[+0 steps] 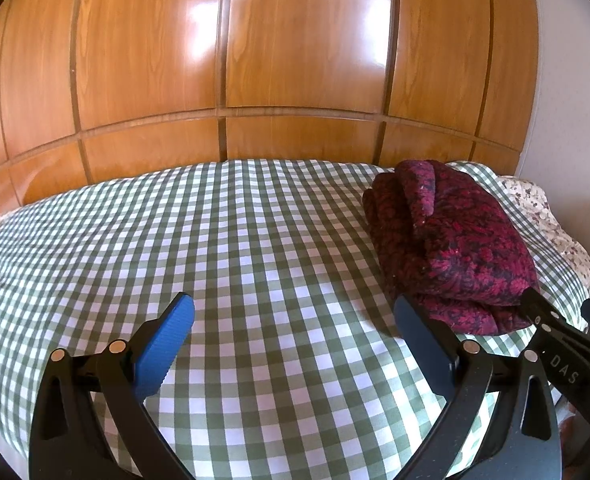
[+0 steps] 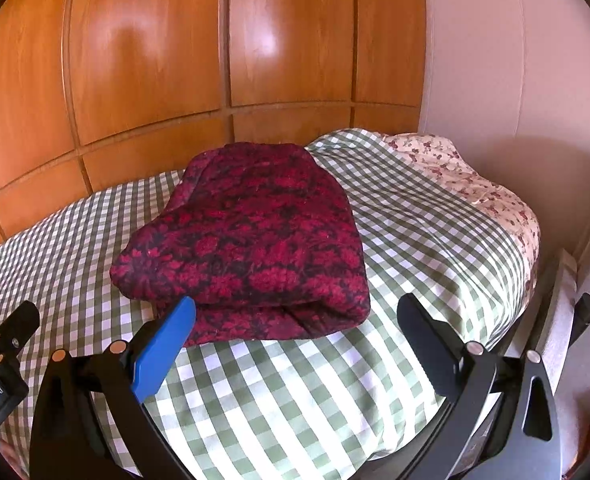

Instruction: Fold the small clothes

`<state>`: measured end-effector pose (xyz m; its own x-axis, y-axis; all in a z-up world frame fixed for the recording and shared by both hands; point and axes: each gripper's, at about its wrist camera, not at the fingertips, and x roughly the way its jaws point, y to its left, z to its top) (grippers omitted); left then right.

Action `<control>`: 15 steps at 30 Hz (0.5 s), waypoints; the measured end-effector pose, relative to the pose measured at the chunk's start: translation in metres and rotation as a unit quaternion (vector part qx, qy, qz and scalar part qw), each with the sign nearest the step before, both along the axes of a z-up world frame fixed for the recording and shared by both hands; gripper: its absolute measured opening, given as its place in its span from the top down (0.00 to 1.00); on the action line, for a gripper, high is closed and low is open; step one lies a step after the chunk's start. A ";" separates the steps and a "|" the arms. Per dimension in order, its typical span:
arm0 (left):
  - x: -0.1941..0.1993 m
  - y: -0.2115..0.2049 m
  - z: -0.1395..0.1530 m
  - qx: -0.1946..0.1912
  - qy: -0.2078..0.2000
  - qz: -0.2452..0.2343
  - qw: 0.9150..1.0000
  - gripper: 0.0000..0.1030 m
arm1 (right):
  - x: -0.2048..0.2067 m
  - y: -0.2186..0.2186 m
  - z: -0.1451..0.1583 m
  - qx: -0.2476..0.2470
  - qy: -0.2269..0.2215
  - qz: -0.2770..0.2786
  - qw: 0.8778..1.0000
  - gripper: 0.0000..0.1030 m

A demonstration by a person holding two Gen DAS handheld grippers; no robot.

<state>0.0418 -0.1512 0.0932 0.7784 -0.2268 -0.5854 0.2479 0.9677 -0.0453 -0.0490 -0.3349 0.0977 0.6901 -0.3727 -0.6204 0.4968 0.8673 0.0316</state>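
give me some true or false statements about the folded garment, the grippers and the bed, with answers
1. The dark red floral-patterned garment lies folded in a bundle on the green and white checked bed cover. True.
2. The left gripper is clamped on the garment. False: its jaws stand wide apart over bare checked cover, holding nothing.
3. The right gripper is open, with the garment's near edge just ahead of its blue finger pad. True.
4. A white tiled wall stands behind the bed. False: glossy brown wooden panels stand there.
5. A cream fabric with small red flowers shows at the bed's far right end. True.
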 end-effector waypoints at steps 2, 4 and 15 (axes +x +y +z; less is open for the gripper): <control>0.000 -0.001 0.000 0.001 -0.001 0.001 1.000 0.04 | 0.000 0.000 0.000 0.000 0.003 0.003 1.000 0.02; 0.000 -0.001 0.000 0.001 -0.001 0.001 1.000 0.04 | 0.000 0.001 0.000 -0.001 0.004 0.005 1.000 0.02; -0.002 -0.003 0.001 0.005 -0.003 -0.009 1.000 0.04 | 0.000 -0.003 0.002 0.001 -0.002 0.002 1.000 0.02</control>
<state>0.0394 -0.1546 0.0944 0.7778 -0.2352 -0.5828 0.2655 0.9635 -0.0345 -0.0492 -0.3378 0.1001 0.6933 -0.3695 -0.6187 0.4938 0.8689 0.0345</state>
